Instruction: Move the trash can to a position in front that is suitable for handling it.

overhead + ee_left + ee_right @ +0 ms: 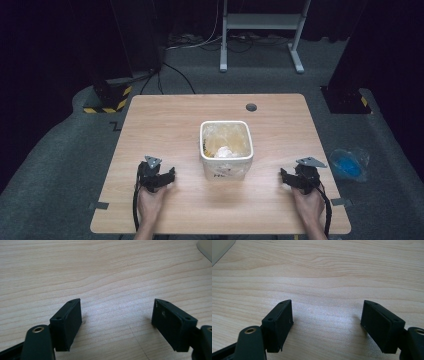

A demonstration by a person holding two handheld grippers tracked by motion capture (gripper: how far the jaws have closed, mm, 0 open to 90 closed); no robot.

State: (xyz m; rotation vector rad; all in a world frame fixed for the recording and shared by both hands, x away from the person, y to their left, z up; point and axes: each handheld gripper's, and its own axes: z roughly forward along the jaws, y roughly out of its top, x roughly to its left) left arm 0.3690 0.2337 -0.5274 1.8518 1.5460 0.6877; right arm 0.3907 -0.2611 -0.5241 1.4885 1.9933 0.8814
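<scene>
The tub (226, 150) stands on the table (165, 115), about midway across it; a crumpled wad (225, 152) lies inside the tub; the left gripper (159, 179) rests on the table left of the tub and nearer the person; the right gripper (295, 181) rests right of the tub, likewise nearer; a bag (349, 164) lies on the floor right of the tub, beyond the table's edge.

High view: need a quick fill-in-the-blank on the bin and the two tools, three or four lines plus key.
1. The white bin stands on the wooden table ____ the left tool and the right tool.
2. The jaws of both tools stand ____.
3. A crumpled white wad lies ____ the bin.
4. The blue plastic bag lies on the ____.

Missing words: between; open; inside; floor
</scene>
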